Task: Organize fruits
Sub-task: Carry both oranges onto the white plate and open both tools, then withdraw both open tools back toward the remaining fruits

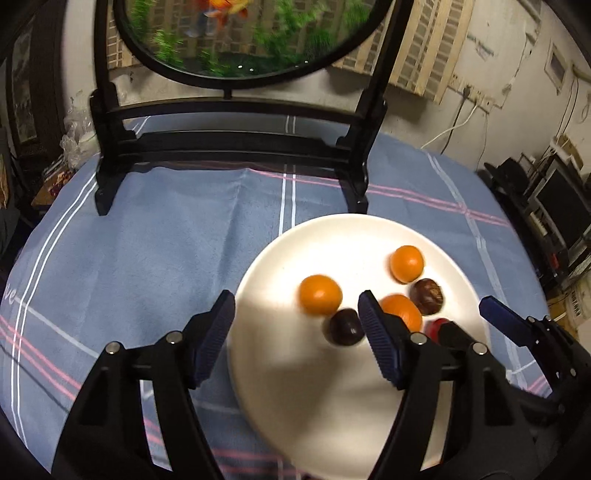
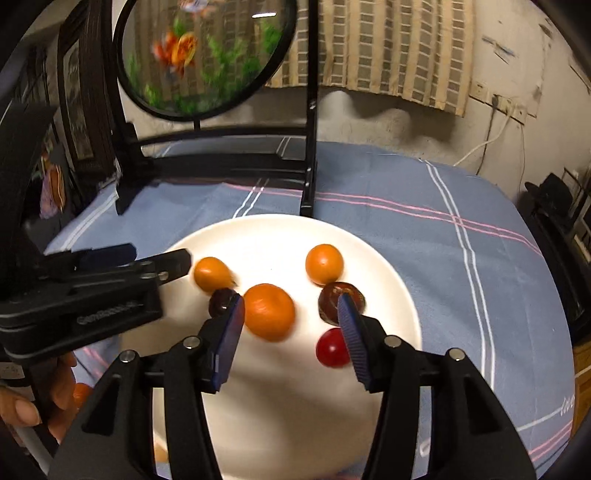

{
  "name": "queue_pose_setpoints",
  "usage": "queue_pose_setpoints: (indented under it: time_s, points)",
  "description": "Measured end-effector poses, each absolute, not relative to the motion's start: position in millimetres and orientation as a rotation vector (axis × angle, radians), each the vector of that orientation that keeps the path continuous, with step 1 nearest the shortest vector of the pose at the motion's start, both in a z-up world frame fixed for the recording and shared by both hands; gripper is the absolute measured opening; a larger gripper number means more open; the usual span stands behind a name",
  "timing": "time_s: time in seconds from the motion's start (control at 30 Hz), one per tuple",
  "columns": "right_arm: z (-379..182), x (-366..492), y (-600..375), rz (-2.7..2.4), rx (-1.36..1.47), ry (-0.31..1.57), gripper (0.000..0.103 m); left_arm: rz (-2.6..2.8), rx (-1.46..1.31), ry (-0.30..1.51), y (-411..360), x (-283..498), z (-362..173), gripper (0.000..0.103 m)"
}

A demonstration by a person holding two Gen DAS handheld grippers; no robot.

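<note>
From my seat I see the plate point(image 2: 388, 280) lying on the cloth point(image 2: 461, 206) over the worktop, just before the stand point(image 2: 308, 177) with its round panel point(image 2: 207, 55). On the plate sit six fruits (none touching the rim): two at the back, three across the middle, one point(image 2: 331, 348) nearest me on the right.

The round fish picture point(image 1: 240, 33) is cut off at the top; its goldfish point(image 2: 177, 50) are blurred.
</note>
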State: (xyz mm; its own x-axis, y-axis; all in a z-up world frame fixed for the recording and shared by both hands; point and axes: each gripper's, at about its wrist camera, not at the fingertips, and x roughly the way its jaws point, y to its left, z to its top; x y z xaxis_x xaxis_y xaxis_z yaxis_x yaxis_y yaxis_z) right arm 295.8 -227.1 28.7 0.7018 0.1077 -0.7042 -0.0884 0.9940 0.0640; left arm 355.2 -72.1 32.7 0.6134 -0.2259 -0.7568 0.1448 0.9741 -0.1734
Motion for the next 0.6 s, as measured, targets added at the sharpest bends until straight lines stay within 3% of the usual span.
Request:
queue_pose_setpoints:
  time_s: [0.23,0.3,0.6]
  points:
    - [42,238,-246,0.116,0.082,0.782,0.054,-0.237,-0.027,0.798,-67,288,65,0.090]
    - [42,216,-253,0.108,0.116,0.779,0.069,-0.253,-0.008,0.789,-65,268,67,0.091]
    - [16,134,-274,0.097,0.232,0.799,0.069,-0.274,0.066,0.782,-46,181,43,0.094]
